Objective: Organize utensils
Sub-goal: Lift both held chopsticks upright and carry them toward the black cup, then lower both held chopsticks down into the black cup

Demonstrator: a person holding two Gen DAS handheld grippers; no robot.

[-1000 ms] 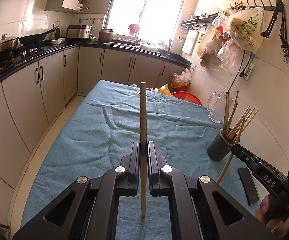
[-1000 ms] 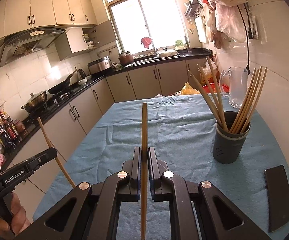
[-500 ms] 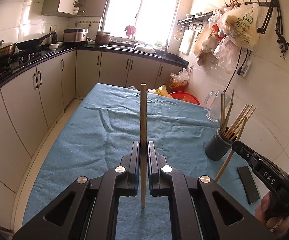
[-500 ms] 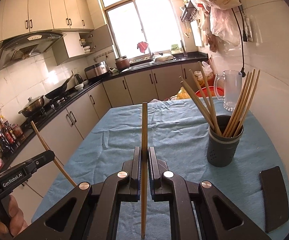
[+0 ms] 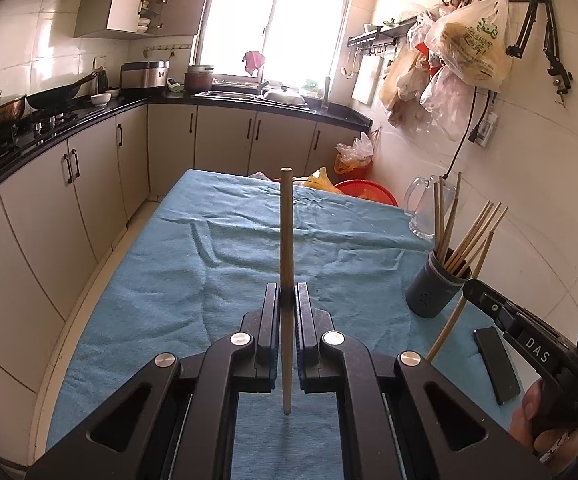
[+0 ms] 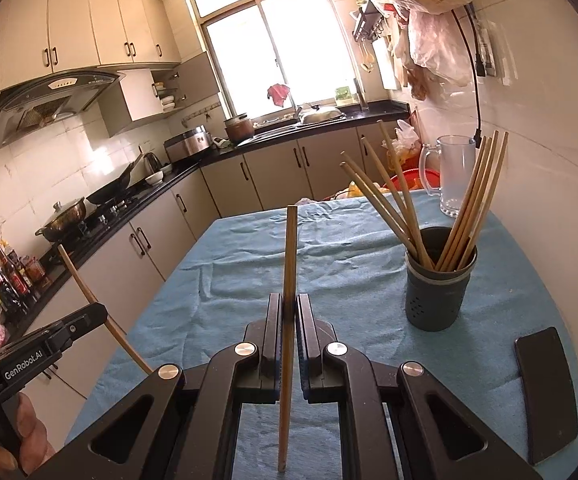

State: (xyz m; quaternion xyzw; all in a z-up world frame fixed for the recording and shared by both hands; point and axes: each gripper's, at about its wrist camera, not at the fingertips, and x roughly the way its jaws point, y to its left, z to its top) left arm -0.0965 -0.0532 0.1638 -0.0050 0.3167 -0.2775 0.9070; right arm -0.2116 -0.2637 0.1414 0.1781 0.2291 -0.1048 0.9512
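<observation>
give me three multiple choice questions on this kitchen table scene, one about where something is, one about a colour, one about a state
1. Where does the black phone lie?
A. inside the grey holder
B. flat on the cloth, nearer the cameras than the holder
C. on the stove

2. What colour is the cloth over the table?
A. blue
B. red
C. white

3. What is the state of the left gripper?
A. open, with nothing between the jaws
B. shut on a spoon
C. shut on a chopstick

Answers:
1. B: in the right wrist view the phone lies flat on the cloth, nearer than the grey holder.
2. A: the cloth is blue in both views.
3. C: in the left wrist view the jaws clamp a chopstick that stands up between them; the right gripper clamps another chopstick the same way.
</observation>
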